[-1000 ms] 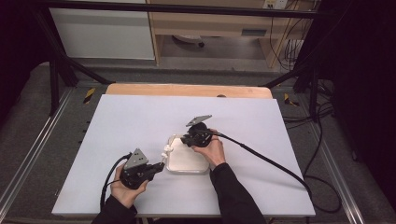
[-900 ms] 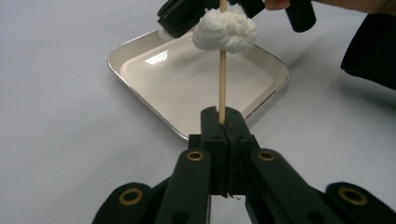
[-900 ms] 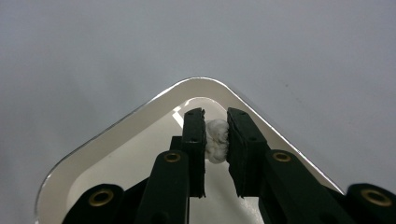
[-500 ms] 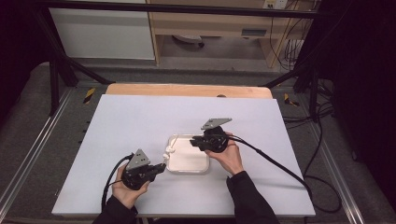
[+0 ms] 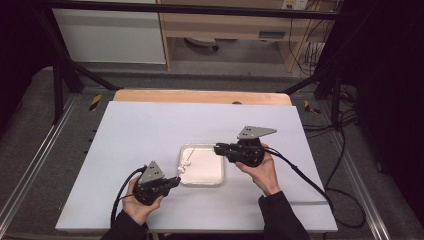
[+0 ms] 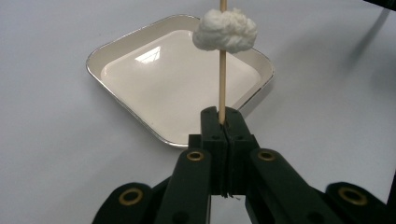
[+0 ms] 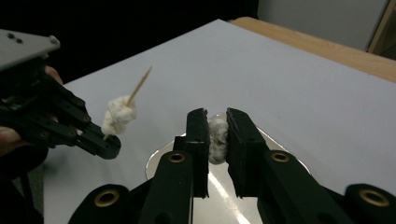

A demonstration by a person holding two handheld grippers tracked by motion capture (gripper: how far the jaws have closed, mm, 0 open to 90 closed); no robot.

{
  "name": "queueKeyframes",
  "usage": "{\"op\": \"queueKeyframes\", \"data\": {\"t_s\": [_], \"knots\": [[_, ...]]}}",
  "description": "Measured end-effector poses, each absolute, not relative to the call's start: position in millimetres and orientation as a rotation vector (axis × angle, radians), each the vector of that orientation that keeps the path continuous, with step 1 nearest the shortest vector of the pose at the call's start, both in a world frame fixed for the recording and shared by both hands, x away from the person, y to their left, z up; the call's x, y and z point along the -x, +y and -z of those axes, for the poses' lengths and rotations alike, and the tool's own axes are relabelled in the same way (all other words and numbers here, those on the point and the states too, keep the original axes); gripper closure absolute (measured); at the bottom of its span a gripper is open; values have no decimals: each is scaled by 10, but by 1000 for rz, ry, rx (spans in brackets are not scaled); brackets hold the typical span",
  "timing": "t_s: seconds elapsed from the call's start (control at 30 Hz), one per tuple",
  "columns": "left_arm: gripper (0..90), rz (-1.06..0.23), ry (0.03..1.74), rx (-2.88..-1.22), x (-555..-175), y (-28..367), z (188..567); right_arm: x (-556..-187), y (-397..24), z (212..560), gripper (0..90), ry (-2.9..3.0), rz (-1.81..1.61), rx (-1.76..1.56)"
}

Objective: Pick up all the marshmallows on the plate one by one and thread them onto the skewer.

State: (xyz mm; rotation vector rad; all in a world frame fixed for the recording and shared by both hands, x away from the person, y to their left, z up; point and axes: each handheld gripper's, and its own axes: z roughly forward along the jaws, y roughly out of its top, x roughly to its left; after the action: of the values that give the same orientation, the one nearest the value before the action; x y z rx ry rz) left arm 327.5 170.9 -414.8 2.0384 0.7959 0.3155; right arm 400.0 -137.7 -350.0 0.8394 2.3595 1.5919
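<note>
Now our left hand-held gripper [image 6: 223, 122] clamps a skewer [image 6: 222, 79] bearing one marshmallow [image 6: 225, 31]. Our right hand-held gripper [image 7: 217, 135] pinches a second marshmallow [image 7: 217, 136]; we should centre it on the tip.

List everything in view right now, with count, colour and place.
Tray: one, white with a silver rim, middle of the table, nothing lying in it.
Skewer: one, pale wood, clamped in the left gripper, tip out over the tray.
Lumps: two, white and fluffy; one threaded on the skewer, one pinched in the right gripper.
Table: one, white top, wooden far edge.
Left gripper: black, left of the tray, shut on the skewer.
Right gripper: black, at the tray's far right corner.
</note>
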Motion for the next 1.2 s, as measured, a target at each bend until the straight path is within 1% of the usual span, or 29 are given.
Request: {"op": "queueKeyframes", "data": {"t_s": [0.23, 0.47, 0.8, 1.2], "knots": [[887, -313, 782, -2048, -3264, 1676, 4148, -3927, -1426, 3302, 797, 2329, -1642, -803], [887, -315, 767, -2055, -3254, 1658, 4147, -3914, -1395, 3209, 797, 2325, -1664, -784], [887, -314, 753, -2064, -3247, 1635, 4153, -3968, -1288, 3202, 797, 2331, -1723, -788], [887, -315, 740, -2073, -3239, 1615, 4159, -4015, -1149, 3306, 797, 2397, -1741, -798]]}}
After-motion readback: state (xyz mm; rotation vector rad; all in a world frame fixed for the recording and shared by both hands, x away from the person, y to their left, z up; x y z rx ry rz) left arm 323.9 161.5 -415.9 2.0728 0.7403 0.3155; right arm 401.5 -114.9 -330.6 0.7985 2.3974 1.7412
